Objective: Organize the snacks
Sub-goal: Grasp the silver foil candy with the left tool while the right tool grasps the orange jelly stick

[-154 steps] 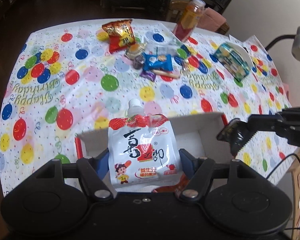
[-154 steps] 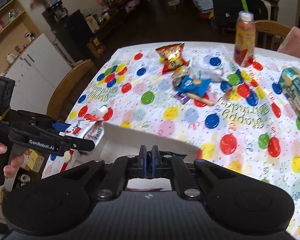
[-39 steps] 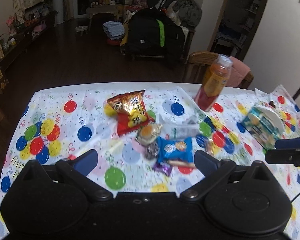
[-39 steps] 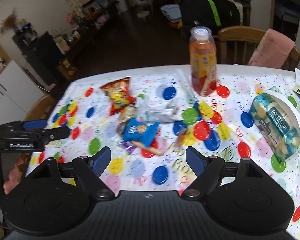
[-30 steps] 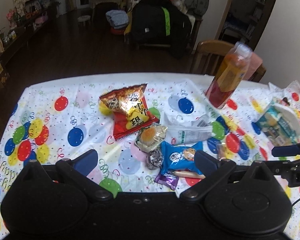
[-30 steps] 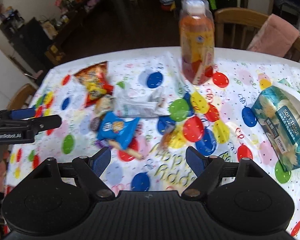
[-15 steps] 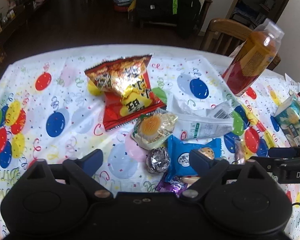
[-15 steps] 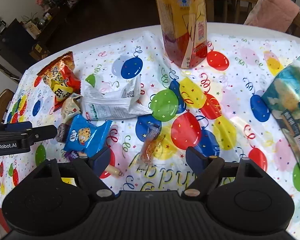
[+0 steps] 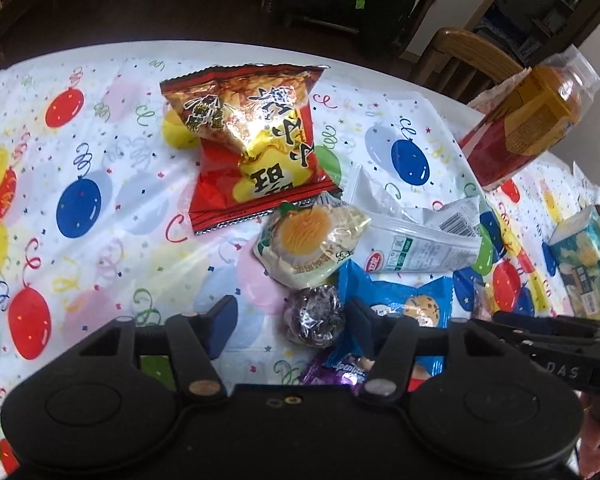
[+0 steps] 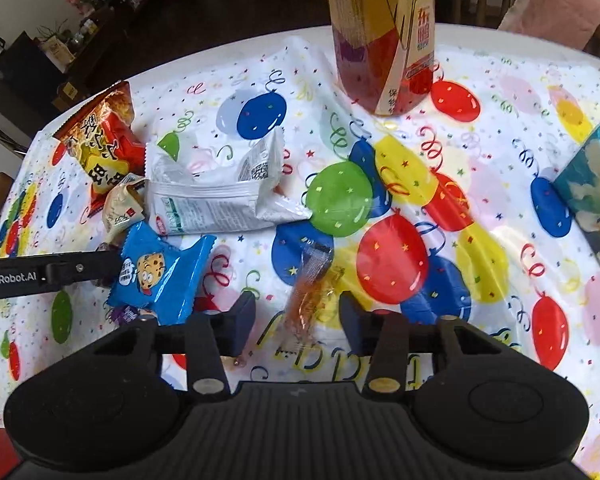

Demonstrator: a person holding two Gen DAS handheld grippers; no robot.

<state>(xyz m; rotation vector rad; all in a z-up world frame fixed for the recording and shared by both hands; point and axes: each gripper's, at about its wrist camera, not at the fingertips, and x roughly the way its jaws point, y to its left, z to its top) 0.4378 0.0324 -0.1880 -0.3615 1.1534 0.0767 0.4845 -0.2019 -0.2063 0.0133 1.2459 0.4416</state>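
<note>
Left hand-held gripper (image 9: 286,314) released, jaws spread around dark foil-wrapped round sweet (image 9: 314,315) on desk's balloon-print cloth (image 9: 100,240); right hand-held gripper (image 10: 296,314) released, jaws either side of small orange clear-wrapped candy (image 10: 310,292); blue cookie packet (image 10: 158,276) between them; red crinkly snack bag (image 9: 252,140) beyond; orange drink bottle (image 10: 380,32) upright.

Seven wrapped snacks are lying on the desk: one red chip bag (image 9: 252,136), one white packet (image 9: 416,236), one egg-print pastry (image 9: 312,244), one blue cookie pack (image 10: 160,276), one foil ball (image 9: 314,318), one purple candy (image 9: 336,372) and one clear orange sweet (image 10: 310,300). One drink bottle (image 10: 380,36) is standing at the upper middle of the right view, and one tissue pack (image 9: 588,264) is sitting at the right edge of the left view.
</note>
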